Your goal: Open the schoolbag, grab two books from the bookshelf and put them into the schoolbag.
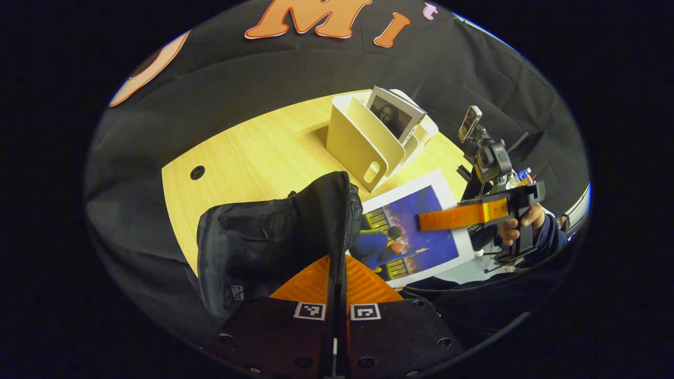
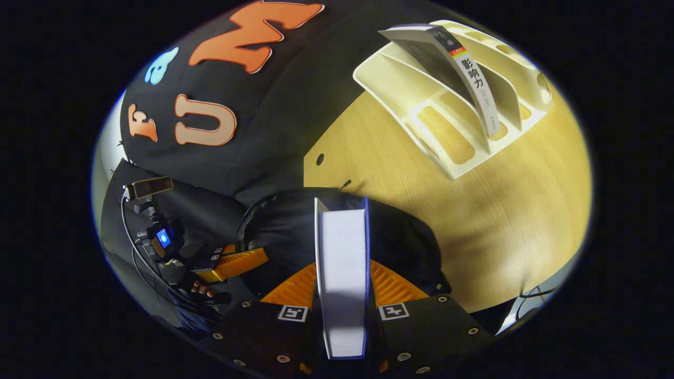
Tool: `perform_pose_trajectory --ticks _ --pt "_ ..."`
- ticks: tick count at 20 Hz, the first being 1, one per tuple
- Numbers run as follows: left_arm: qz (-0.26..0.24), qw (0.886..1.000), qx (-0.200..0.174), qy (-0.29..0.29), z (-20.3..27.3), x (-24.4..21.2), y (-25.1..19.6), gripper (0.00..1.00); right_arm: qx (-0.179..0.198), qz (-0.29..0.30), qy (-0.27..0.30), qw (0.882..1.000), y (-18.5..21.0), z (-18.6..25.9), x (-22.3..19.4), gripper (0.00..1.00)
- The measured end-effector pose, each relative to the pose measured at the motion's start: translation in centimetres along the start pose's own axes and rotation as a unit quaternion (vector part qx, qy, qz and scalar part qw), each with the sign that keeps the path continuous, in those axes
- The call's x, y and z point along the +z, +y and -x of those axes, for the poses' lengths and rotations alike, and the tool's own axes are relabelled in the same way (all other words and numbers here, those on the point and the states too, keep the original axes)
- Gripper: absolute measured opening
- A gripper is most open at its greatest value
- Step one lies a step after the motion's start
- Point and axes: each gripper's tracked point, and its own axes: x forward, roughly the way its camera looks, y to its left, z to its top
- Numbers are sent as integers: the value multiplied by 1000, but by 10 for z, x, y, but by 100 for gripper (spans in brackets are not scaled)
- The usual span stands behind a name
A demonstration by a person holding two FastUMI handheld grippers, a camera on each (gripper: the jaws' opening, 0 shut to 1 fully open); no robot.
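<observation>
Grippers both busy: left gripper pinches the black schoolbag edge, right gripper clamps a blue book above it, bookshelf behind.

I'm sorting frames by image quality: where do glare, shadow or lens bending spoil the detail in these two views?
Left gripper view: the table edge bows from fisheye bending, and the schoolbag reads as near-featureless black. Right gripper view: the held book has its page edge washed almost white, and the bookshelf looks stretched; the remaining book stays sharp.
</observation>
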Motion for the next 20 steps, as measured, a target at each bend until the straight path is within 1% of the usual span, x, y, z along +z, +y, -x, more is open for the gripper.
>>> perform_pose_trajectory --ticks 2,4,6,9,12,16,18,19,20 --pt "0 1000 1 -2 1 11 -15 3 3 -7 7 1000 -1 -13 -9 34" --pt "2 1000 3 -4 10 19 -24 3 15 -24 1 1000 2 -32 -10 35" --pt "5 1000 3 -7 10 16 -36 3 31 -43 -10 999 9 -43 -8 34" --pt "10 1000 4 -11 12 21 -56 3 36 -53 -37 997 12 -63 -7 34" --pt "15 1000 3 -14 17 32 -77 4 43 -78 -64 994 14 -86 -7 34" --pt "22 1000 2 -21 25 50 -106 3 54 -103 -61 991 21 -116 -22 35" --pt "22 999 3 -24 34 58 -116 3 34 -110 -35 993 15 -126 -34 37" --pt "24 999 1 -27 37 60 -119 3 24 -109 -28 993 14 -130 -37 40" --pt "25 999 -1 -28 34 57 -115 3 2 -90 -22 996 8 -129 -41 42"
